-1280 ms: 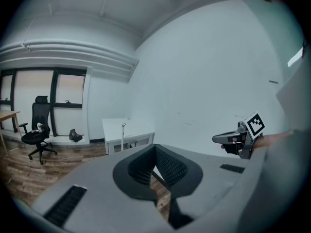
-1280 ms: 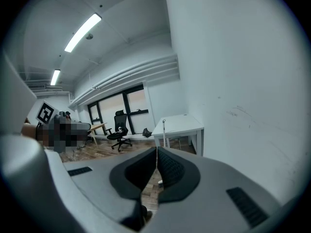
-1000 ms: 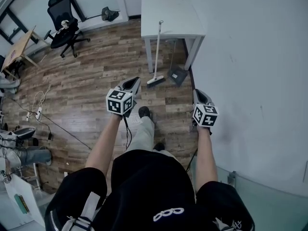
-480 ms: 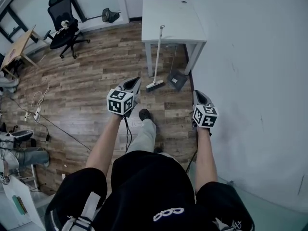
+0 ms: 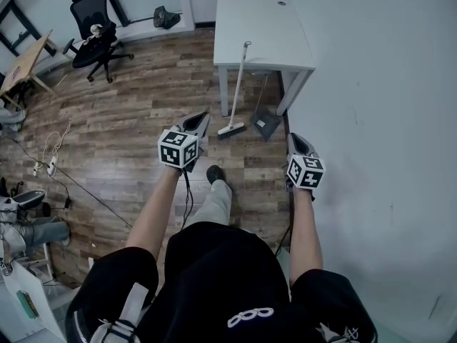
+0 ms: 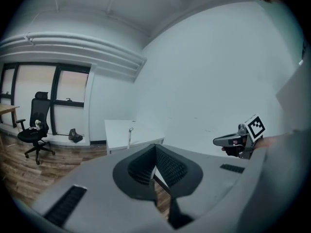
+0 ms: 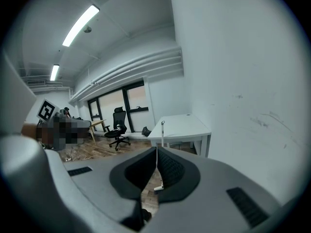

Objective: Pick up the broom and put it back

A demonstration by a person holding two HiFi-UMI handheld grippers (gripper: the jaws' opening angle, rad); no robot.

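Observation:
The broom (image 5: 238, 84) leans against the front edge of the white table (image 5: 260, 27), with its white head (image 5: 230, 129) on the wooden floor. It has a pale handle. A dark dustpan (image 5: 265, 123) stands beside it under the table. My left gripper (image 5: 203, 116) and right gripper (image 5: 292, 136) are held out in front of me, short of the broom and apart from it. Both are shut with nothing between the pads. The broom handle (image 6: 130, 132) rises above the shut left gripper (image 6: 155, 147). In the right gripper view the broom head (image 7: 158, 188) shows just past the shut right gripper (image 7: 156, 150).
A white wall (image 5: 378, 120) runs along the right, close to my right arm. A black office chair (image 5: 93, 31), a dark bag (image 5: 168, 18) and a wooden desk (image 5: 21, 66) stand at the far left. Cables (image 5: 50, 159) lie on the floor at left.
I have walked forward. The table, broom and dustpan have drawn nearer. Both grippers keep their place ahead of me and stay shut.

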